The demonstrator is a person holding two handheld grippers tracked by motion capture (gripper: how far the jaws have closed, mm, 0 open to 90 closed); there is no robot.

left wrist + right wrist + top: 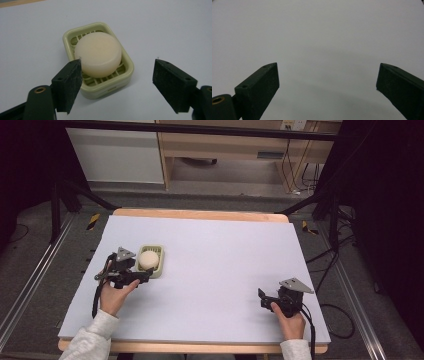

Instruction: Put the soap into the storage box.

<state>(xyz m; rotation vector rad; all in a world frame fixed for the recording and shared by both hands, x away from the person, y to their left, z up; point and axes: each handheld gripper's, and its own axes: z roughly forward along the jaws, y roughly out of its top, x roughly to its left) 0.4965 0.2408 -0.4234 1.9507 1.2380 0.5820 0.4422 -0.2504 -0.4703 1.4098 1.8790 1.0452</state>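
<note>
High view, left gripper agape beside soap in dish, right gripper agape on bare table.

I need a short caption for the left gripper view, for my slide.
Open left gripper facing a round soap in a green slatted dish.

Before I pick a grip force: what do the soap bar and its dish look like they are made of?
The round soap bar looks like solid, waxy soap: a matte, cream, faintly translucent surface with soft rounded edges. The soap dish looks like moulded hard plastic, pale green with a slight sheen, a smooth rounded rim and a slatted drain grid. Both are judged by look alone. The left gripper stands open before them.
</note>
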